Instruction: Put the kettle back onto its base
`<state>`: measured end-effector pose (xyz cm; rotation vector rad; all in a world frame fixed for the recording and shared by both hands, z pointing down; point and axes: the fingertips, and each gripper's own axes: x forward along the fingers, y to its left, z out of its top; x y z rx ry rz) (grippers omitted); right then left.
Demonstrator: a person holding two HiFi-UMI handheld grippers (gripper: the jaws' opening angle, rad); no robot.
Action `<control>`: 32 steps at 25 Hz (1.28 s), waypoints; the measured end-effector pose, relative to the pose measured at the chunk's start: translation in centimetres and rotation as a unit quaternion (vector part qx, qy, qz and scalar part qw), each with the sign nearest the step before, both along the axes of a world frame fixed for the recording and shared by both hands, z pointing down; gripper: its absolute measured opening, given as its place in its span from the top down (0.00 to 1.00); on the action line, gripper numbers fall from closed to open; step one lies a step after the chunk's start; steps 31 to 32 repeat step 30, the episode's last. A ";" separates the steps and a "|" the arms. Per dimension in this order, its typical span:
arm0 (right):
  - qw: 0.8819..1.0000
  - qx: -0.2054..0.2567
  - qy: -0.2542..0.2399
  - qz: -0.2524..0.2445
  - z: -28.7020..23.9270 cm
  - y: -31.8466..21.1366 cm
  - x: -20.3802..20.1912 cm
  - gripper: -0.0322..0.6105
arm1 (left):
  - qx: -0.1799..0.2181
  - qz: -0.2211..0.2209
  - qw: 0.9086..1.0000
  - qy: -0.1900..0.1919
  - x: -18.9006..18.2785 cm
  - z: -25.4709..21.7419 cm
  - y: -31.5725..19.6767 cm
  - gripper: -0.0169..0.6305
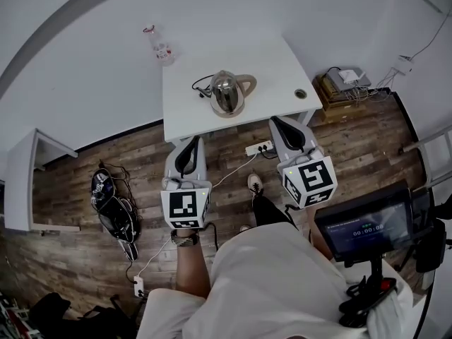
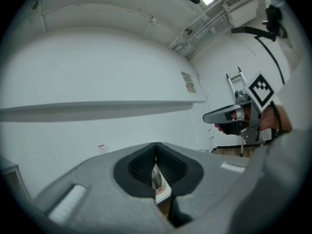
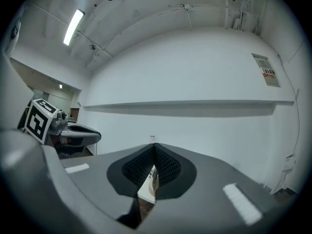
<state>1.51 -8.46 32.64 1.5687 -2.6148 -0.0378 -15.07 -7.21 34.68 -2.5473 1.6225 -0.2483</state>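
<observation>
**Holding both tools shut, away from the kettle**

Writing is hard to find. A paper sign on the white wall has red and black print, too small to read. The dark screen on a stand shows pale numbers that are too blurry to read. Each tool carries a cube with black and white squares.

The shiny steel kettle stands near the front middle of the white surface. A tan round base peeks out under it, and a black cord curls at its left.

The left tool has its jaws pressed together, with nothing in them. The right tool is pressed together and empty too. Both are in front of the near edge, above the wooden floor, well apart from the kettle.

A white power strip lies on the floor between the tools. A black bag lies to the left. A brown box sits to the right. The surface is bare on both sides of the kettle.
</observation>
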 end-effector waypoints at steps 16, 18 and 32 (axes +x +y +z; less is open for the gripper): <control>1.000 0.015 0.016 -0.004 -2.0 1.8 -1.0 0.95 | 0.017 0.005 1.000 -0.013 -0.1 -1.6 1.6 0.96; 1.000 0.014 0.019 -0.005 -1.9 1.9 -1.3 0.95 | 0.014 0.003 1.000 -0.012 -0.4 -1.5 1.8 0.96; 0.999 -0.015 0.028 -0.007 1.5 -5.2 0.2 0.95 | -0.013 0.005 1.000 -0.012 1.2 1.4 -5.0 0.96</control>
